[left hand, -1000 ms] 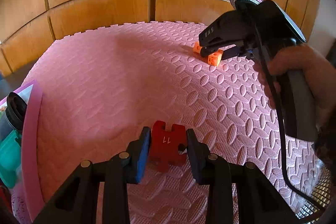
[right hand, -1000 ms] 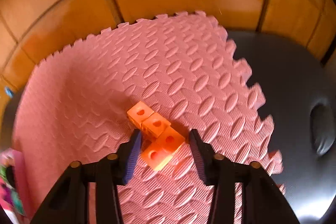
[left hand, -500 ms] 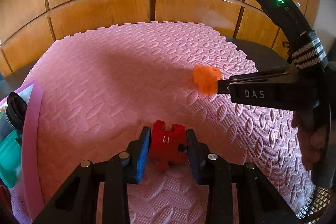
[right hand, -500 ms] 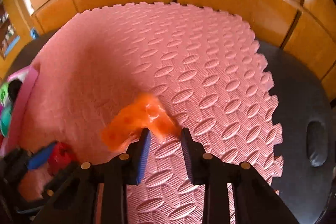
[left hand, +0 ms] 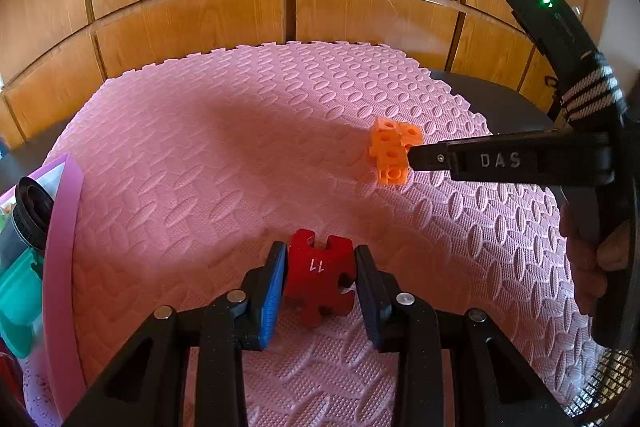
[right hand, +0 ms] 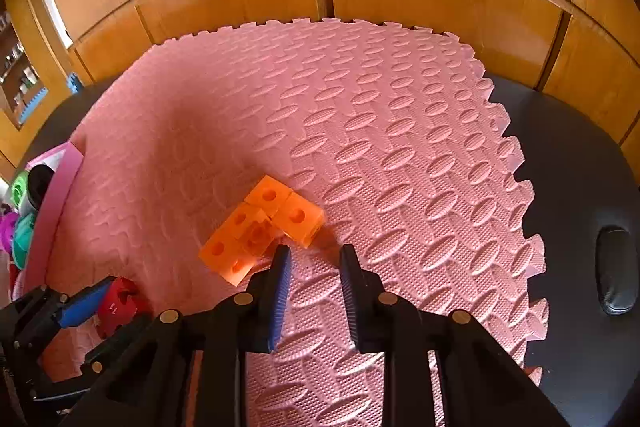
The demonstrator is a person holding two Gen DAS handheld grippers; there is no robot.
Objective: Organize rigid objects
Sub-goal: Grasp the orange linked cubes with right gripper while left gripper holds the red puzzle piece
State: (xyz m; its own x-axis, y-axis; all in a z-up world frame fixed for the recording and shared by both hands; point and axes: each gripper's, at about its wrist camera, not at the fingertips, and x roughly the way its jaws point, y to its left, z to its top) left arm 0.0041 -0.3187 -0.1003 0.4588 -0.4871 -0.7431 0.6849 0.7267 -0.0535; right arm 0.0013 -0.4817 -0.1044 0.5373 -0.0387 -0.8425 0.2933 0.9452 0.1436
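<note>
The left gripper (left hand: pixel 320 269) pinched a red block (left hand: pixel 319 277) marked 11 between its pads, low on the pink foam mat (left hand: pixel 192 163). At two o'clock from it, the right gripper (right hand: pixel 314 263) had just been closing – its jaws nearly together with nothing visibly between them, the orange cube cluster (right hand: pixel 260 227) touching its left fingertip (right hand: pixel 282 257) at eleven o'clock.

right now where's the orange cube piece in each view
Left wrist view: the orange cube piece sits right of centre, at the tip of the right hand-held gripper, above the red block.
Right wrist view: it is just left of centre, at the left finger tip.
Shared landmark: the pink foam mat, with the red block low left here.
</note>
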